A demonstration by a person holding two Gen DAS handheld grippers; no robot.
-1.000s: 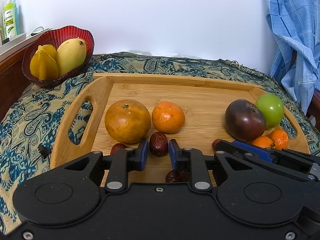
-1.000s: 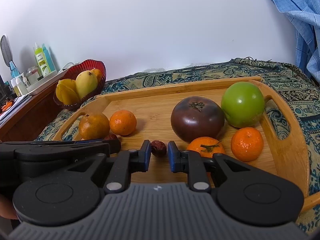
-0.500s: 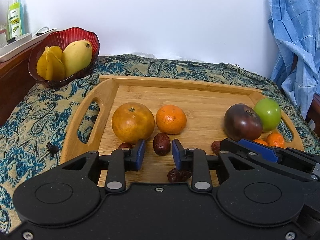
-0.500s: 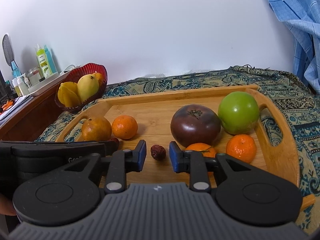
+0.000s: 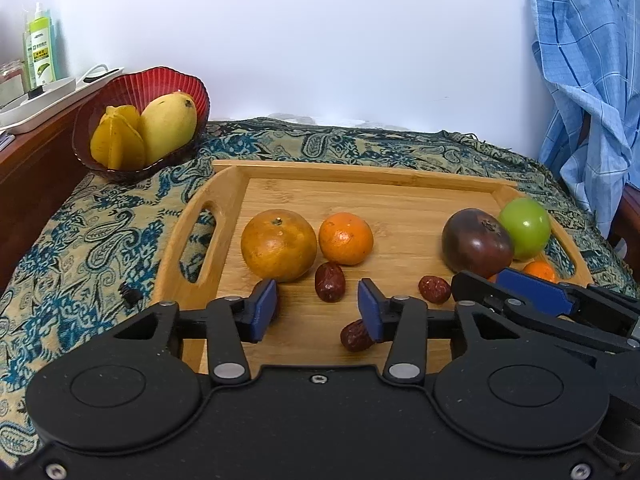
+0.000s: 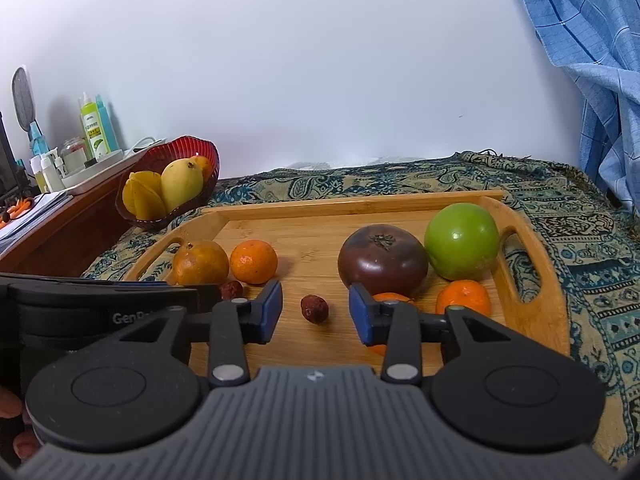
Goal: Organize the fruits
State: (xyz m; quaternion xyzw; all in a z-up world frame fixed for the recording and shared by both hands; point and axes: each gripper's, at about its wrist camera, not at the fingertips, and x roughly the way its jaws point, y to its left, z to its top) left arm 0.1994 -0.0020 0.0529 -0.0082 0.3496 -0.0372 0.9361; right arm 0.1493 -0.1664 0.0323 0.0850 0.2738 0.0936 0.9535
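**Over the bamboo tray, two grippers part above scattered dates**

On the near half of the wooden tray [image 5: 224,208], seen from the left wrist, the left gripper [image 5: 318,308] is caught with its jaws opening and nothing pressed between the blue pads; a wrinkled red date [image 5: 329,281] lies on the board just beyond them. A second date [image 5: 356,336] is half hidden by the right-hand pad, and a third [image 5: 434,289] rests nearer the dark tomato [image 5: 476,246]. A large orange [image 5: 279,250] and a smaller orange [image 5: 345,238] sit touching, just behind.

From the right wrist, the right gripper [image 6: 315,312] is likewise shown opening, empty, with one date [image 6: 314,308] lying loose on the wood between its pads. The green tomato [image 6: 462,246] and a mandarin [image 6: 463,298] are seen to the right; a red bowl [image 6: 188,150] holds yellow fruit far left.

The dates are judged light, small and slightly yielding, likely to roll; each is best pinched across its short middle, gently.
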